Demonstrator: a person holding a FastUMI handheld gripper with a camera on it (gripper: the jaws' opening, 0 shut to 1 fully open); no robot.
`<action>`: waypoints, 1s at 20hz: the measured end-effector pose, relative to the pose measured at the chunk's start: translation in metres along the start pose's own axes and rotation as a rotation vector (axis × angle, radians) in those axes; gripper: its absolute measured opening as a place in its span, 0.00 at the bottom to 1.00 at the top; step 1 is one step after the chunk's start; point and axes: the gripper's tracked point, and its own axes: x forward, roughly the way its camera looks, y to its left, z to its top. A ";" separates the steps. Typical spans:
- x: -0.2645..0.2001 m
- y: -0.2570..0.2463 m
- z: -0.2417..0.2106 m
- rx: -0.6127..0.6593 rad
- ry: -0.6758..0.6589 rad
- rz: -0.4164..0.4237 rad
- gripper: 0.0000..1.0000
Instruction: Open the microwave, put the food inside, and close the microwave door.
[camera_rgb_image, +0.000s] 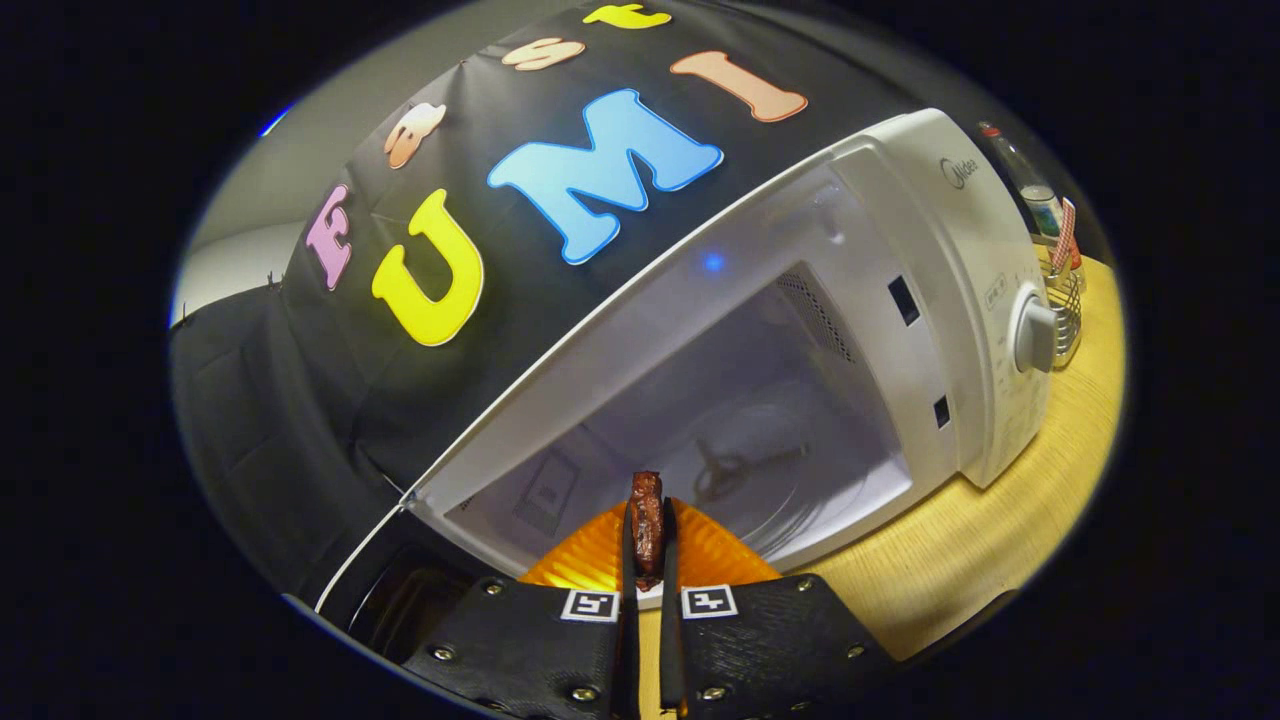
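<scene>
My gripper (648, 535) is shut on a dark reddish-brown piece of food (647, 518), held upright between both fingers. Under the fingers lies an orange ribbed plate (715, 552). Just beyond the food stands the white microwave (960, 250) with its door (400, 585) swung open to the left. The pale cavity (740, 420) is lit and bare, with the turntable hub (722, 470) showing on its floor. The food sits at the cavity's front opening, near its lower left side.
The microwave stands on a light wooden table (1010, 530). Its round dial (1035, 335) is on the right panel. Behind the microwave at the right are a wire rack (1068, 300) and a bottle (1030, 185). Black cloth hangs behind and left.
</scene>
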 end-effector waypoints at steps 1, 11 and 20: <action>0.008 -0.003 -0.001 0.006 0.009 -0.008 0.08; 0.047 -0.032 -0.008 -0.126 0.068 -0.108 0.19; 0.040 -0.055 0.009 -0.478 0.041 -0.241 0.67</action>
